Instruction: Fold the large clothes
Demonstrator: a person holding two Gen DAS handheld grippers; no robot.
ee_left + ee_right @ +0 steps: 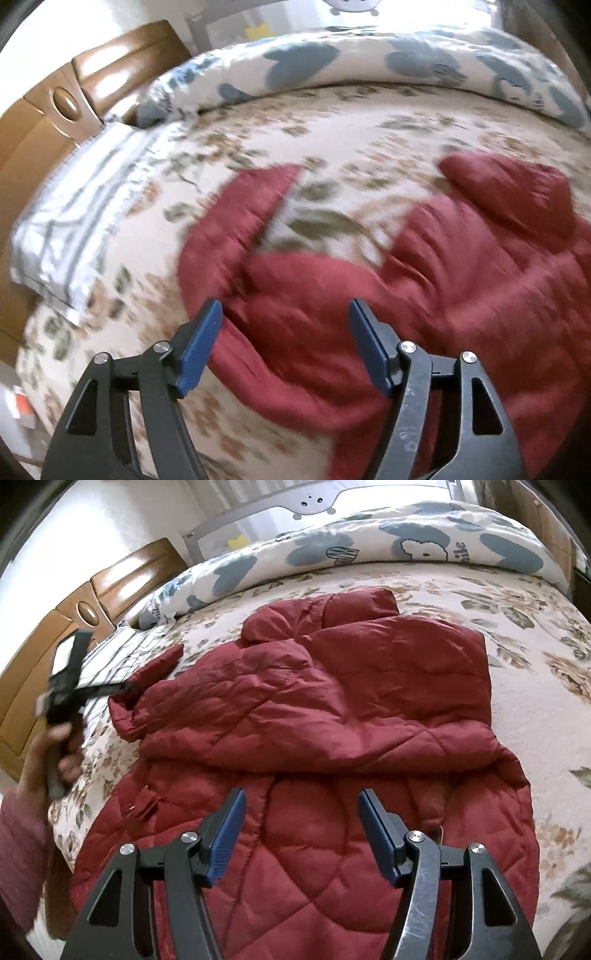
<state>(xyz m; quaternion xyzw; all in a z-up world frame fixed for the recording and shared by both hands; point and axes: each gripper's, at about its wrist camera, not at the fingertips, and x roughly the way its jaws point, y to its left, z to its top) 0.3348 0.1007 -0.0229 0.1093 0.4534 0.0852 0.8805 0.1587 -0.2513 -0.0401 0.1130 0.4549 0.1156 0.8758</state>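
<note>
My left gripper point(286, 306) hangs over the near left part of a dark red quilted padded jacket point(332, 709), its blue-padded fingers point(199, 347) spread apart with nothing between them; only the cloth lies below. That view is smeared with blur. My right gripper point(301, 797) hangs over the jacket's lower half, its fingers point(227, 834) likewise spread wide and gripping nothing.

The jacket lies flat in the middle of a bed covered by a cream bedspread printed with brown and green flowers point(535, 709). Its upper half is doubled down over the lower half, so a thick fold edge runs across just beyond my right fingertips. The collar point(354, 609) points to the far side of the bed. One sleeve point(155, 668) sticks out to the left.

In the right wrist view my left hand point(62, 753) shows at the left edge, in a pink sleeve point(22, 853), holding the other gripper near that sleeve end; it is too blurred to tell whether it touches the cloth.

Along the far edge lies a rolled white quilt with blue patches and a cartoon sheep point(424, 550). Beside the sheep I read the letters "ile"; the rest of the word is hidden. A white pillow with grey stripes point(77, 221) lies against the wooden headboard point(59, 107).
</note>
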